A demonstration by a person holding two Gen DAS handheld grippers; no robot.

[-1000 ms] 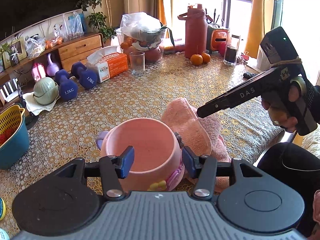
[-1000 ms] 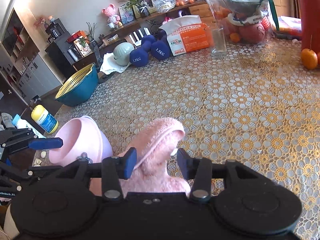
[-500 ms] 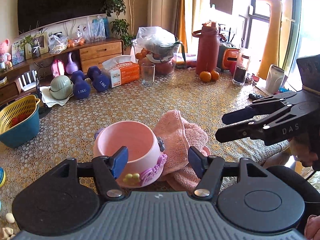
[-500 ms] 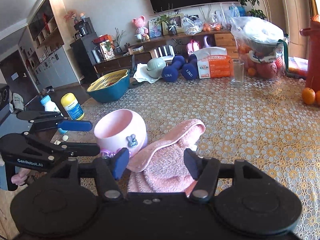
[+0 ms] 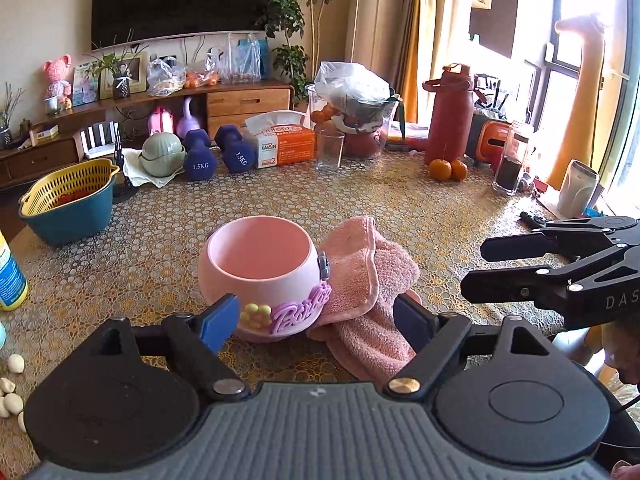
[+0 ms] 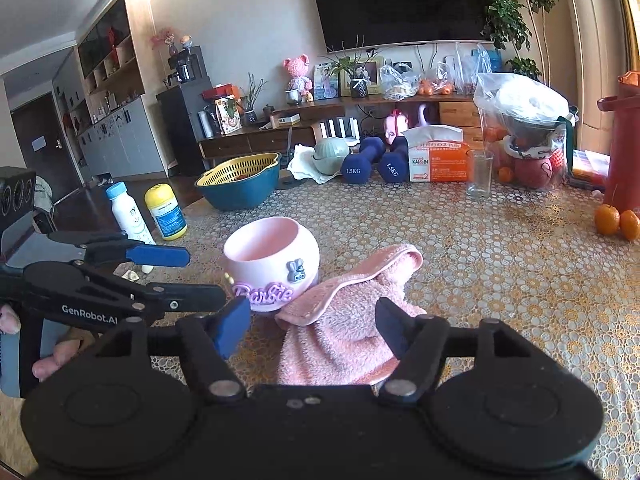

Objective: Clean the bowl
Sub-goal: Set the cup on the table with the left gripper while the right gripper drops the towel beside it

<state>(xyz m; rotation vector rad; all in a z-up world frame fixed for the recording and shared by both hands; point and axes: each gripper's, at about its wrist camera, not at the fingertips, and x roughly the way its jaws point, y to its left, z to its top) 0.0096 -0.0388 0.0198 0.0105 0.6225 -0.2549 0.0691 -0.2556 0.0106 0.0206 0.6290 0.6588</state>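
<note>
A pink bowl (image 5: 260, 264) (image 6: 272, 256) with purple "Barbie" lettering stands upright on the patterned table, and its inside looks bare. A pink towel (image 5: 360, 280) (image 6: 348, 320) lies crumpled against its right side. My left gripper (image 5: 316, 322) (image 6: 192, 278) hovers open just in front of the bowl, touching nothing. My right gripper (image 6: 312, 328) (image 5: 482, 270) is open too. It sits above the near end of the towel, with the cloth showing between its fingers but not pinched.
A blue and yellow colander basket (image 5: 66, 208) sits at the left. Dumbbells (image 5: 216, 152), a tissue box (image 5: 280, 146), a glass (image 5: 330, 150), a red bottle (image 5: 446, 116) and oranges (image 5: 448, 168) line the far side. Two bottles (image 6: 166, 212) stand near the left edge.
Both grippers have drawn back from the bowl and the towel. The bowl, tilted a second ago, now stands upright, and the towel has settled beside it.
</note>
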